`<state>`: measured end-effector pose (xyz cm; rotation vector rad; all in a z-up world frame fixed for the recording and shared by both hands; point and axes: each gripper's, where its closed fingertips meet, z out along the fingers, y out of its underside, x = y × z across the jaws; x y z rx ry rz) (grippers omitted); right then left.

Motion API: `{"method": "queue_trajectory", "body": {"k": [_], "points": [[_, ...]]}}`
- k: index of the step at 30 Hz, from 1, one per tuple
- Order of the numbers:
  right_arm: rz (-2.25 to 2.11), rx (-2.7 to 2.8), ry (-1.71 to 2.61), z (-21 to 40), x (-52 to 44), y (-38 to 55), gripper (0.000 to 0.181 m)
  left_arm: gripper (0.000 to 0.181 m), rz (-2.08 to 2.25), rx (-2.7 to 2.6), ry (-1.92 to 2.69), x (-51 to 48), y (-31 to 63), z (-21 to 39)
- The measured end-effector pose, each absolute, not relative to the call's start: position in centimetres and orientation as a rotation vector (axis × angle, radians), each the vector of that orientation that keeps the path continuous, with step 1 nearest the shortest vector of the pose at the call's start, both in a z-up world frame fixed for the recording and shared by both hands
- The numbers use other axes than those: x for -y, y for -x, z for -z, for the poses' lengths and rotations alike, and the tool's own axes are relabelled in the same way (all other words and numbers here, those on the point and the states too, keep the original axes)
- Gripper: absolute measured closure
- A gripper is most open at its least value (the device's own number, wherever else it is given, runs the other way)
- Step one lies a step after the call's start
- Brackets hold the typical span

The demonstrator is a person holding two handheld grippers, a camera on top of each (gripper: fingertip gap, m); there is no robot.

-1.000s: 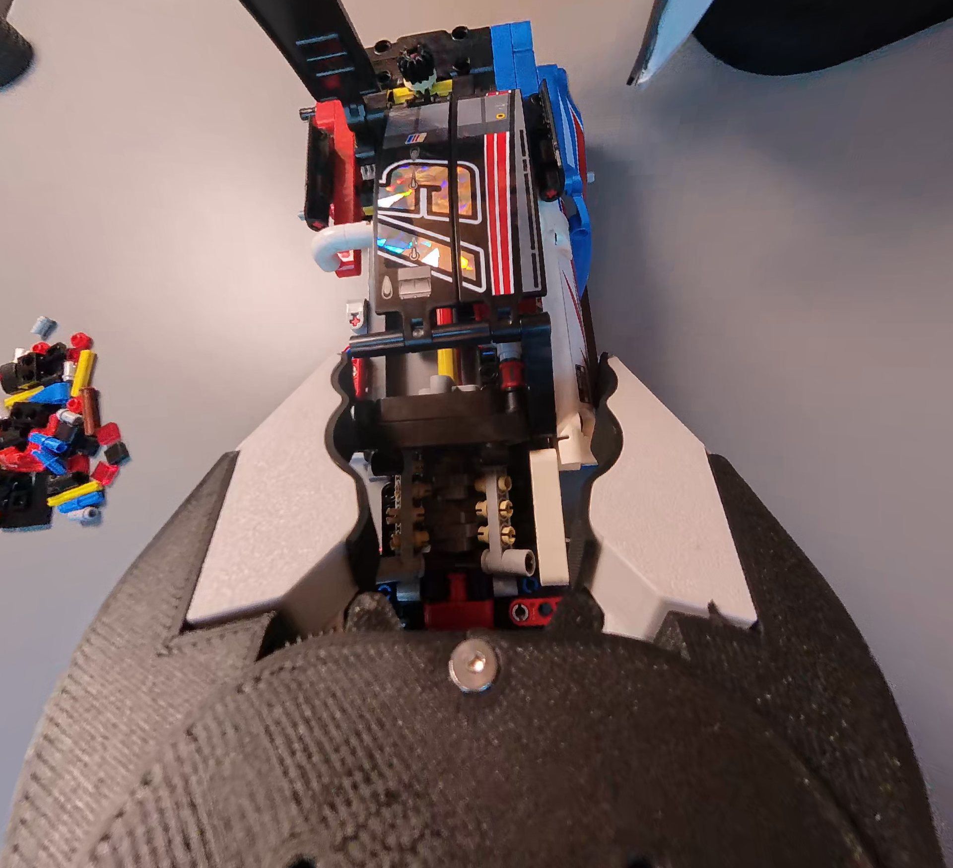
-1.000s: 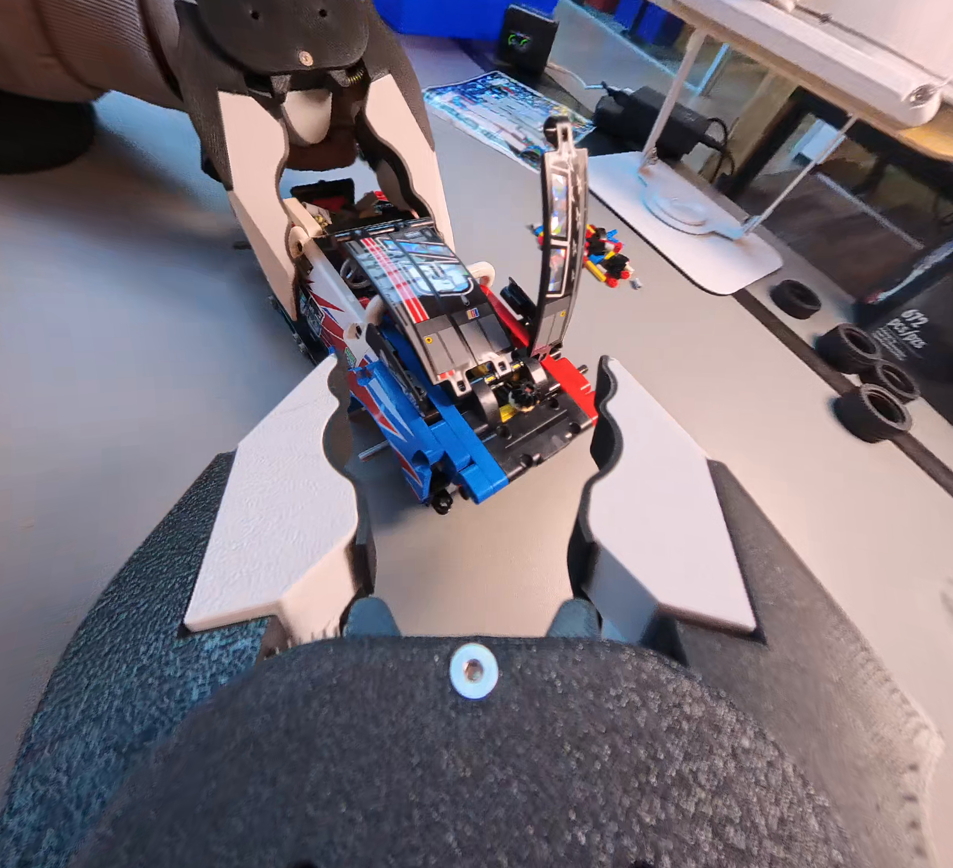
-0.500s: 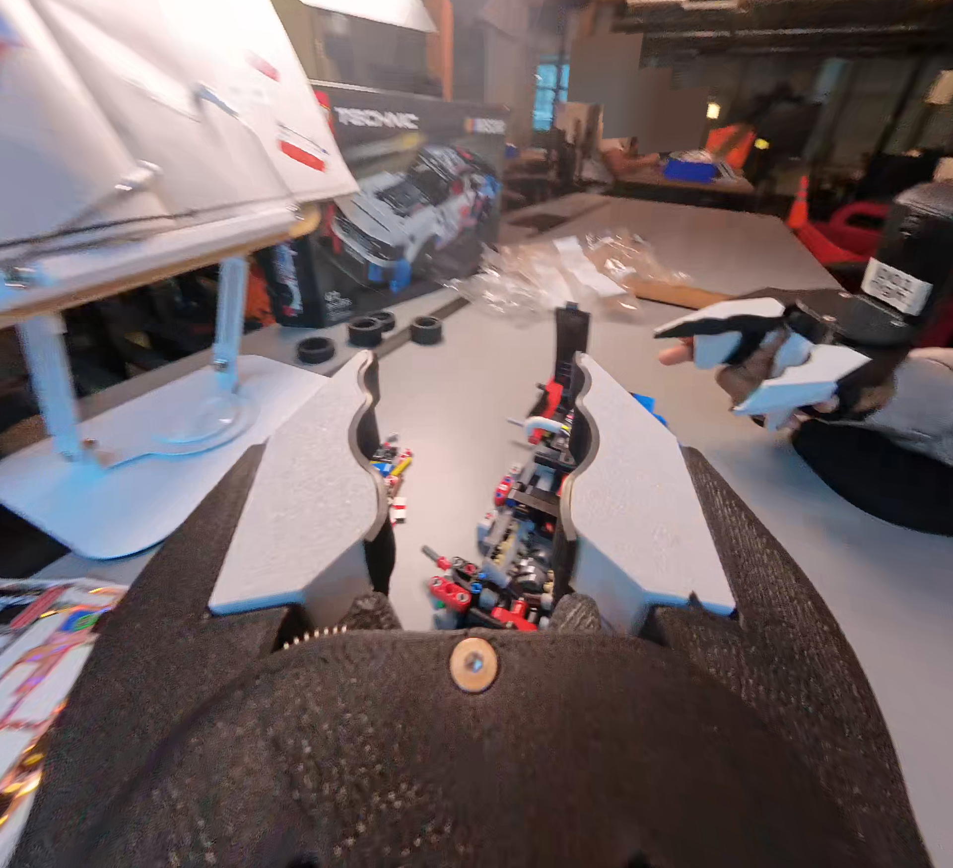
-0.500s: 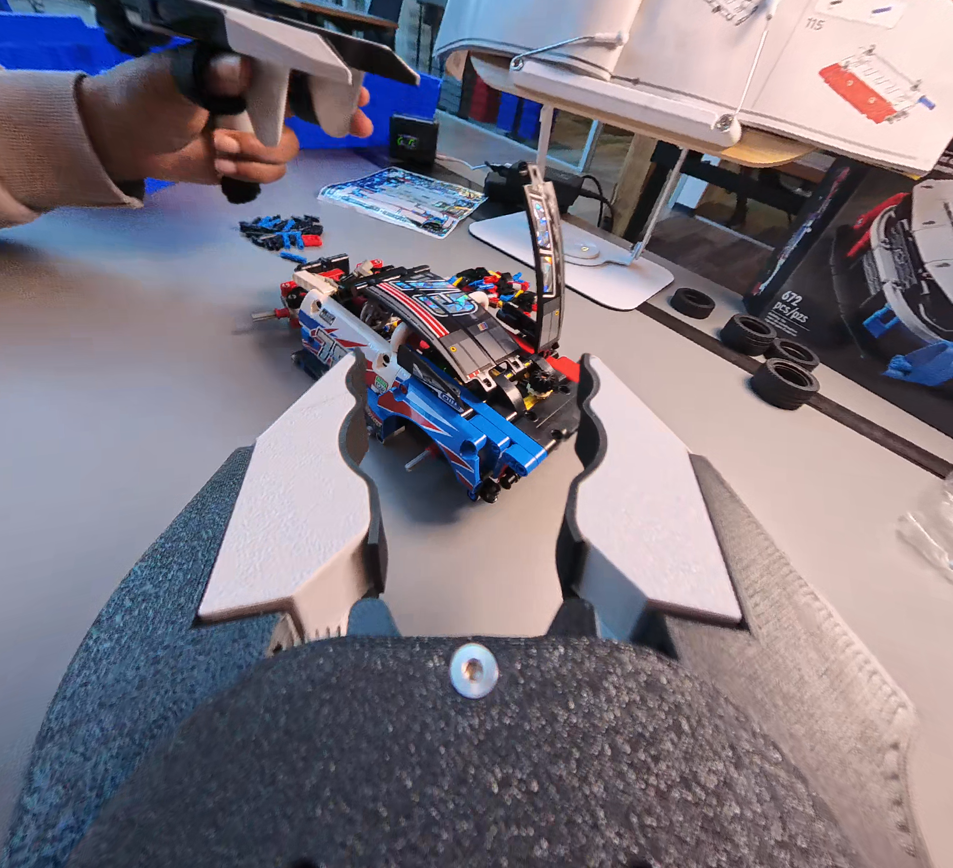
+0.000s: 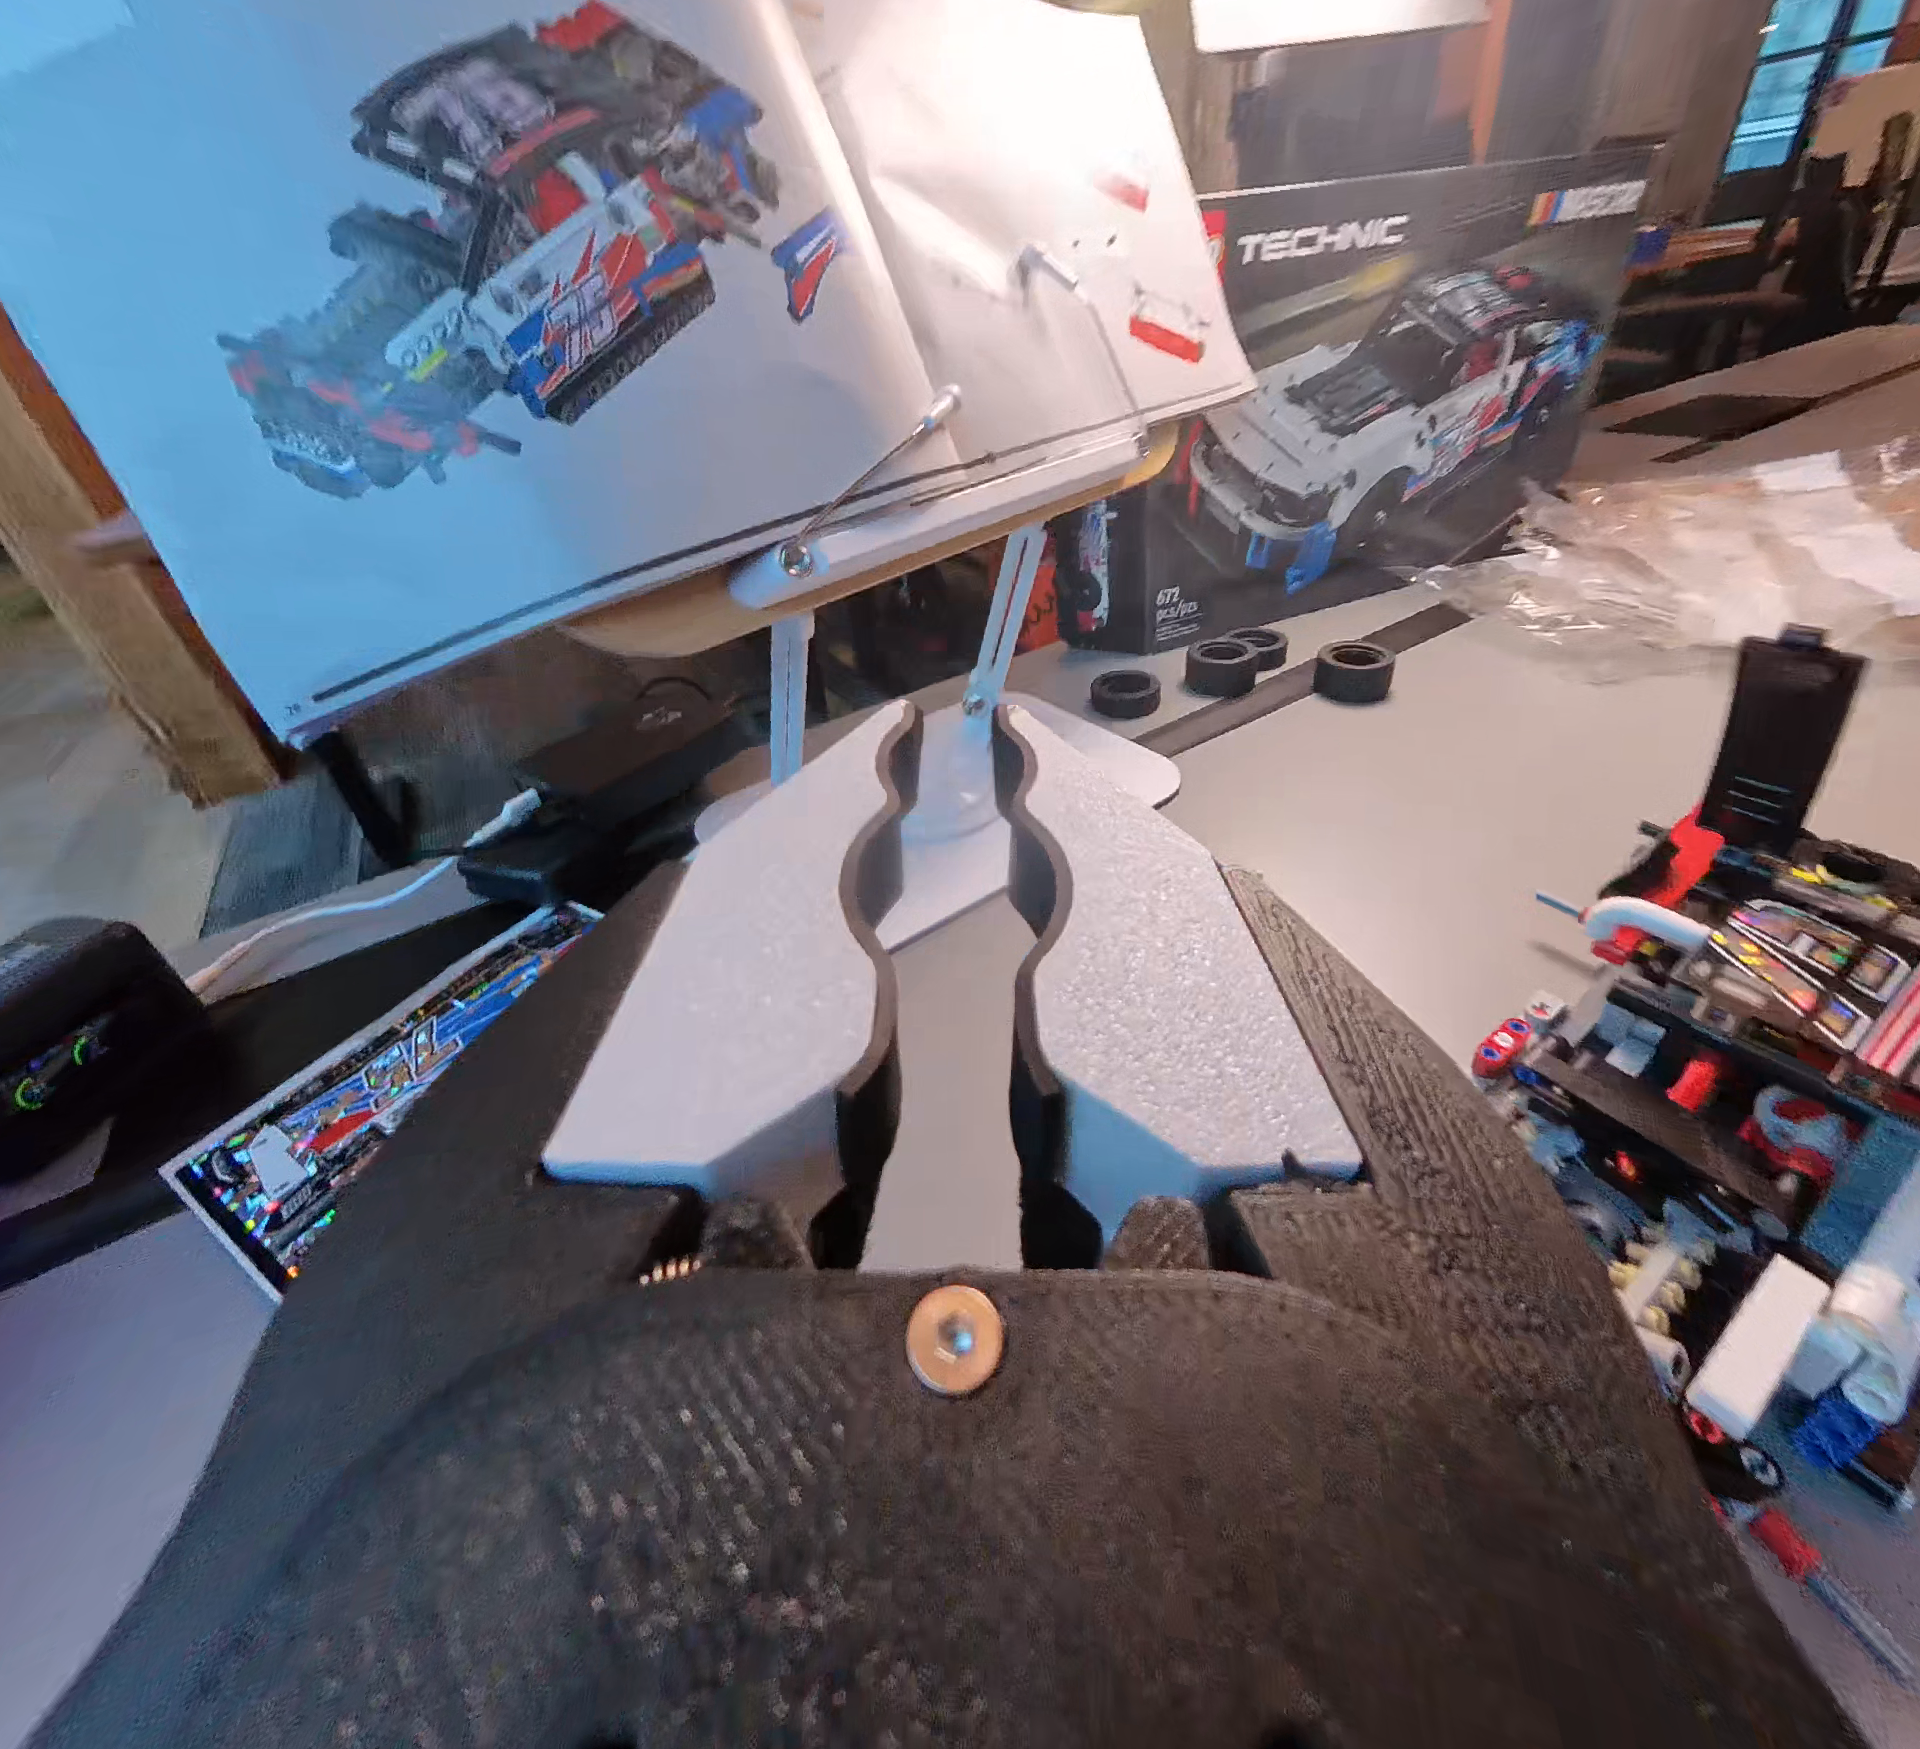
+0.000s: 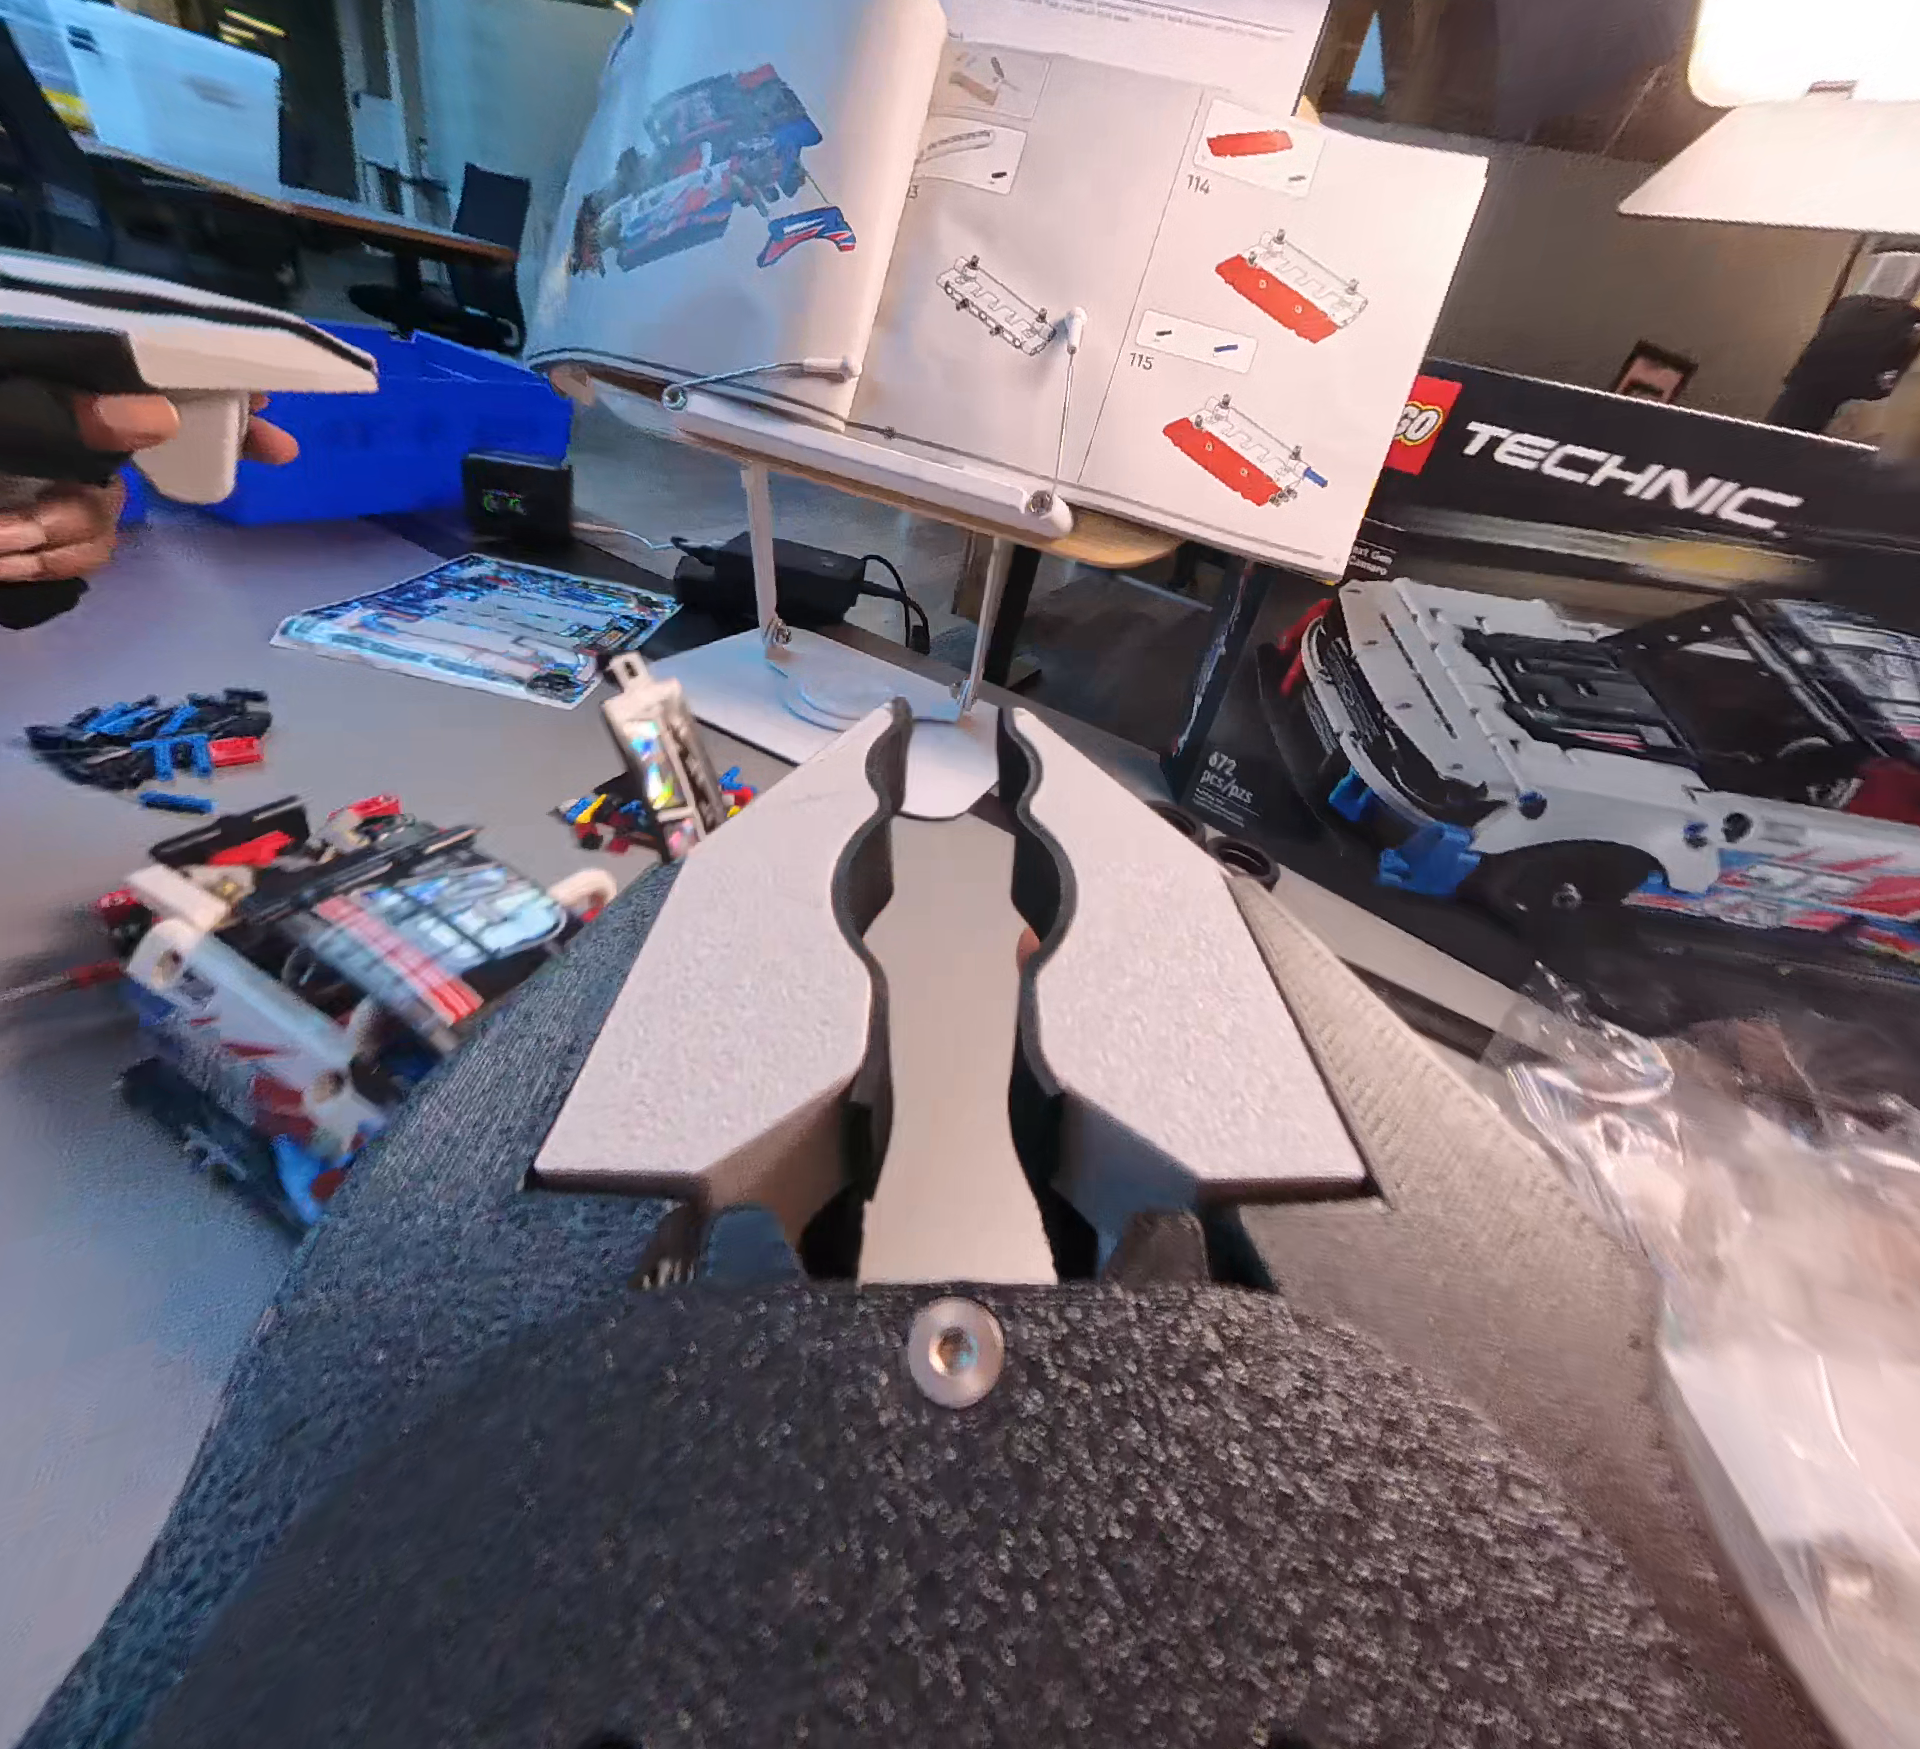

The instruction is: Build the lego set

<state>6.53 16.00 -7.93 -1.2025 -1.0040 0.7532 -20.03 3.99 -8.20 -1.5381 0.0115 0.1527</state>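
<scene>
The part-built Lego car [image 5: 1714, 1076] stands on the grey table, right of my left gripper [image 5: 954, 723]. Its black hood panel [image 5: 1787, 764] stands raised. In the right wrist view the car [image 6: 312, 972] lies blurred at the left, beside my right gripper [image 6: 951, 723]. Both grippers are off the car, empty, with their jaws drawn in to a narrow gap. Both point at the open instruction booklet [image 5: 520, 245] on its white stand [image 6: 831, 691]. The left gripper [image 6: 353, 364] also shows at the far left, held by a hand.
The set's box [image 6: 1610, 712] stands behind the stand. Black tyres [image 5: 1236, 660] lie in front of it. A sticker sheet [image 6: 468, 624] and piles of loose pieces [image 6: 156, 743] lie at the left. Crumpled plastic bags [image 6: 1662, 1128] lie at the right. A blue bin [image 6: 416, 421] stands at the back. My hands' fingertips stand some 30 centimeters from each other.
The left gripper let go of the car, lifted away and turned toward the booklet. The right gripper also swung up from the car. Both pairs of jaws have narrowed.
</scene>
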Motion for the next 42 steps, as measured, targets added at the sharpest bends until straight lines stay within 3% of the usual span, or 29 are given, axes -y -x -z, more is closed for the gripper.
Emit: {"method": "queue_trajectory", "body": {"k": [2,5,8,10,13,18,20,38,42], "points": [[-0.826,1.002,1.27,7.0,-19.1,-3.7,0.15,0.154,-0.099,0.077,1.582,-5.9,21.4,8.2],[-1.019,0.939,1.405,7.5,-25.1,1.6,0.13,0.15,-0.047,0.2,1.504,-8.1,23.9,6.2],[-1.291,0.846,1.557,9.7,-29.9,7.8,0.096,0.146,-0.011,0.263,1.466,-10.0,25.1,5.1],[-1.467,0.724,1.551,9.6,-32.0,10.9,0.087,0.147,-0.019,0.263,1.43,-10.4,25.1,4.5],[-1.641,0.613,1.462,8.2,-33.7,14.0,0.091,0.147,-0.067,0.217,1.433,-10.1,24.7,4.8],[-1.693,0.52,1.481,7.9,-34.0,15.0,0.135,0.147,-0.088,0.199,1.457,-10.1,25.3,6.2],[-1.625,0.517,1.444,8.1,-32.8,14.0,0.14,0.147,-0.093,0.198,1.457,-10.2,25.5,6.4],[-1.57,0.644,1.445,8.1,-31.8,13.2,0.142,0.149,-0.115,0.125,1.468,-10.5,23.8,6.6],[-1.497,0.687,1.449,8.0,-31.4,11.7,0.134,0.155,-0.151,0.061,1.47,-11.2,22.6,5.9]]}}
